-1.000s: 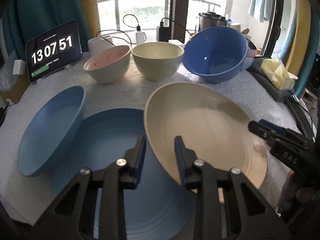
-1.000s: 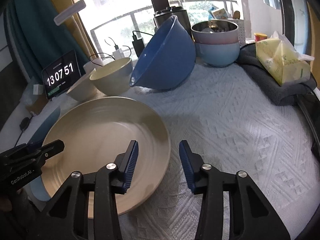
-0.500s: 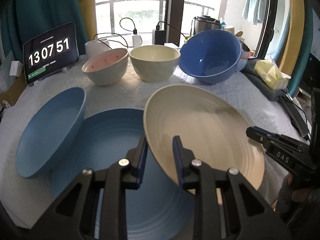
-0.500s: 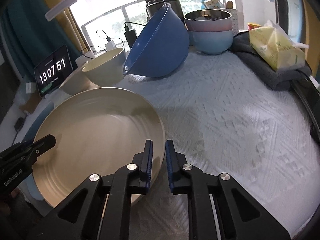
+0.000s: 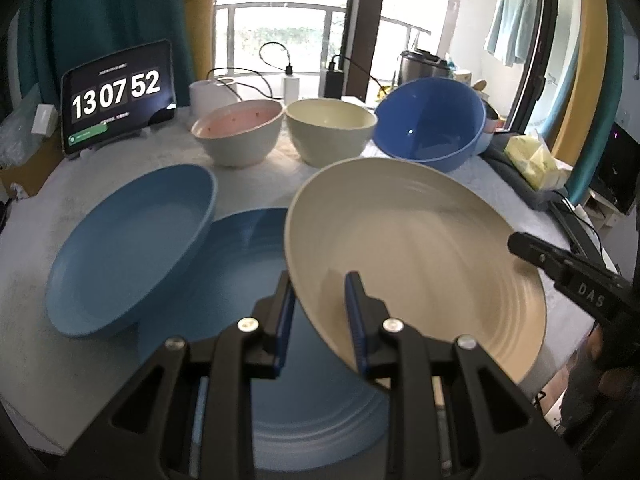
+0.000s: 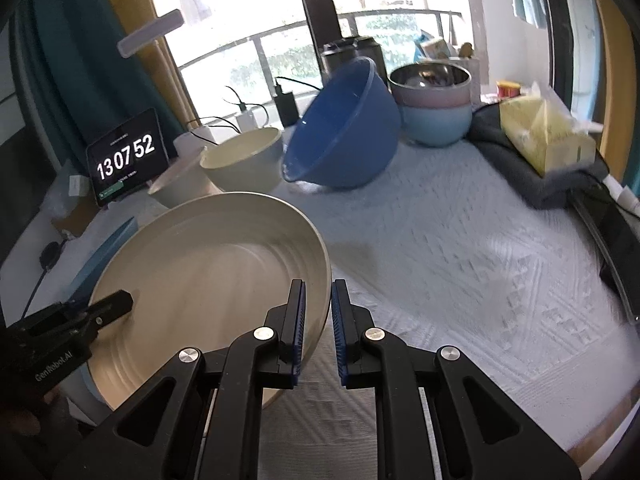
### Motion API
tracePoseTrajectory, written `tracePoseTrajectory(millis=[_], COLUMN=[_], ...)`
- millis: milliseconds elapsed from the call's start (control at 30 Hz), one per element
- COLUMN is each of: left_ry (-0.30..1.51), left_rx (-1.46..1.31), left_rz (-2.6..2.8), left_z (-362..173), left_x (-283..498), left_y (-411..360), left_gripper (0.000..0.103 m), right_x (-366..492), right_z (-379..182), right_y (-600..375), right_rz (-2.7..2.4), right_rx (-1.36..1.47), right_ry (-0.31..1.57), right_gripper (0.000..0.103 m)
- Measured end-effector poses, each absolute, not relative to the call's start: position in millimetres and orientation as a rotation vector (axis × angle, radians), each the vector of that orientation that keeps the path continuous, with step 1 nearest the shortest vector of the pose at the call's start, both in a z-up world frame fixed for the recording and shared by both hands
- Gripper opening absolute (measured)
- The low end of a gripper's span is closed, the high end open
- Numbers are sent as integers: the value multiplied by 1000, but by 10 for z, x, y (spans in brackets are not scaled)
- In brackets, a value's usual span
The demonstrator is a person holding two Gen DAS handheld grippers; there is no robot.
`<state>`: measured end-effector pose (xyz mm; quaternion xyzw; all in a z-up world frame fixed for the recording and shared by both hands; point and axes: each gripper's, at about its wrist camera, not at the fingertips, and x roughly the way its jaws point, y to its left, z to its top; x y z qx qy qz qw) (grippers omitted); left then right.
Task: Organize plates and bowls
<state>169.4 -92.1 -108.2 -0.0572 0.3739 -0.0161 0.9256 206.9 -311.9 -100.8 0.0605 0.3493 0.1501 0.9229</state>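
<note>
We lose near part of blue plate (image 5: 248,256) behind left gripper (image 5: 320,314) and under cream plate (image 5: 416,256). Right view blurs tablecloth (image 6: 460,248) and big blue bowl (image 6: 344,136). Small print under tablet (image 5: 116,98) clock too small for us to read (digits clear). Pink bowl (image 6: 180,184) mostly hidden behind cream bowl (image 6: 244,162).

Daylit interior, fisheye capture, backlit from twelve o'clock.
Window (image 5: 280,28) overexposed, balcony detail washed out; soft shadows are cast toward six o'clock on the tablecloth (image 6: 460,248). Motion blur is noted across the right wrist view; edges are strongly curved and vignetted black.
</note>
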Motion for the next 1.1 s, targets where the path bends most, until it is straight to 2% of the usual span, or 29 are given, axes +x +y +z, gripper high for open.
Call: tracePoseTrajectory(millis=[1100], left_ry=[899], left_rx=[-217], left_rz=[19], left_z=[-1355], left_x=[1415], left_y=[-197], left_gripper=[30], right_x=[1838], right_z=[-1024], right_y=[-2282], right_rz=[308], right_rx=[11], right_ry=[775], right_gripper=[15])
